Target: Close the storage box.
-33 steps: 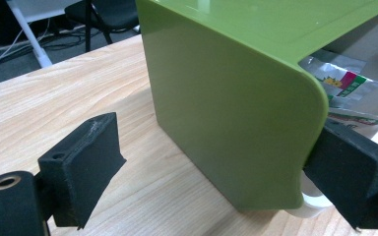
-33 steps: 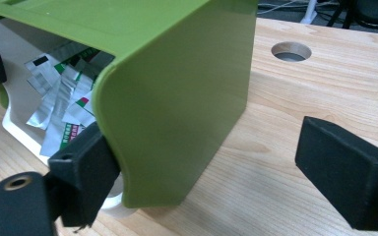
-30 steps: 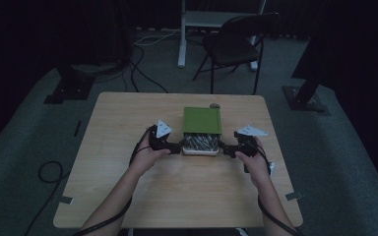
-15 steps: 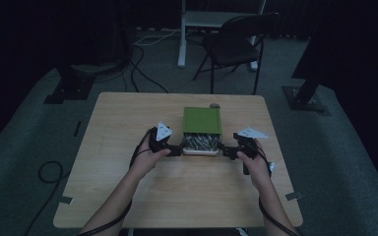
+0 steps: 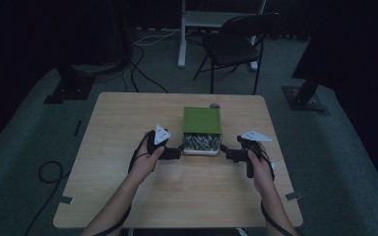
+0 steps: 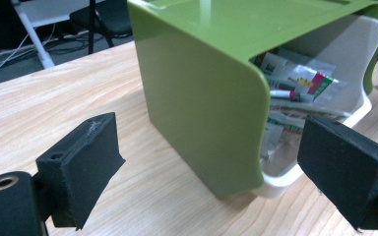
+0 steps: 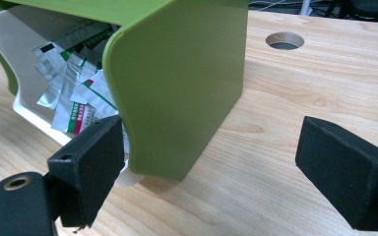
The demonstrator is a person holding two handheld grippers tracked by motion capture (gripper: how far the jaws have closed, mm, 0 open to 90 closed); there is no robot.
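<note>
Left gripper [image 5: 179, 149] jaws spread | right gripper [image 5: 225, 153] jaws spread | green plastic box with white sachet drawer [image 5: 202, 129] between them, at 3 and 9 o'clock, equally near

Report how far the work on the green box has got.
Done: the white drawer already stands partly out of the green box, so the sachets inside show. In hand: the left claw and right claw sit open at the box's two front corners, gripping nothing. Left: probably closing on the drawer or box to move it; which way cannot be told.
</note>
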